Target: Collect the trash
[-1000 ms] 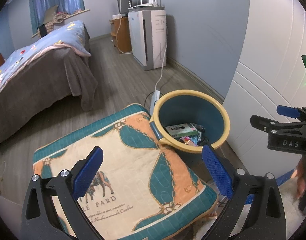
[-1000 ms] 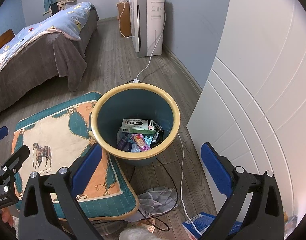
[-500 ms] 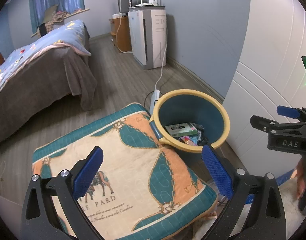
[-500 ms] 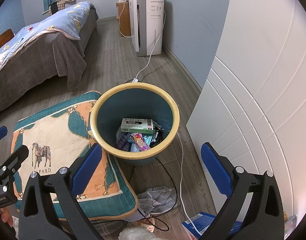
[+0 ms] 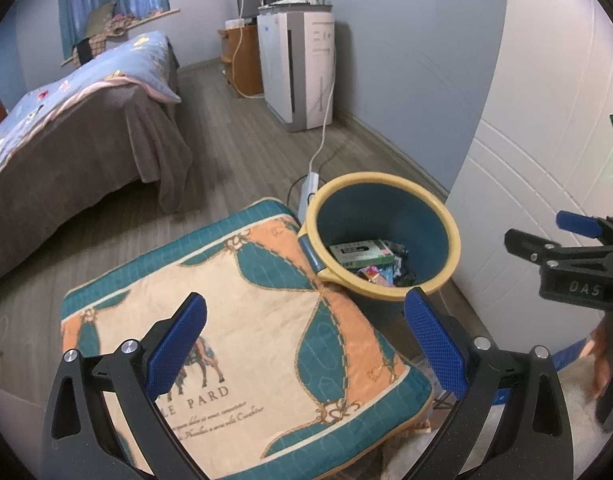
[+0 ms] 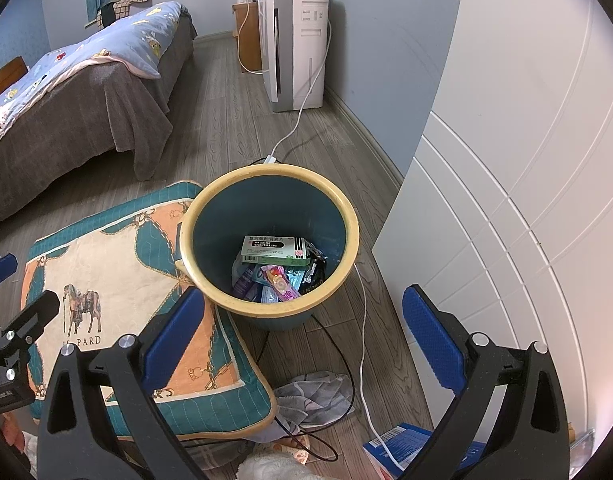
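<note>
A teal bin with a yellow rim [image 6: 348,216] stands on the wooden floor; it also shows in the left wrist view [image 5: 452,228]. Inside lie a green-and-white medicine box [image 6: 274,250] and several colourful wrappers [image 6: 278,284]. My right gripper [image 6: 302,336] is open and empty, held above the bin's near side. My left gripper [image 5: 306,340] is open and empty above a patterned cushion [image 5: 242,320], left of the bin. The right gripper shows at the right edge of the left wrist view [image 5: 566,256].
The cushion [image 6: 106,280] touches the bin's left side. A grey cloth [image 6: 310,396], cables [image 6: 362,320] and a blue box [image 6: 402,448] lie on the floor in front. A white cupboard [image 6: 526,200] stands right, a bed [image 6: 66,100] left, a white air purifier [image 6: 298,40] at the back.
</note>
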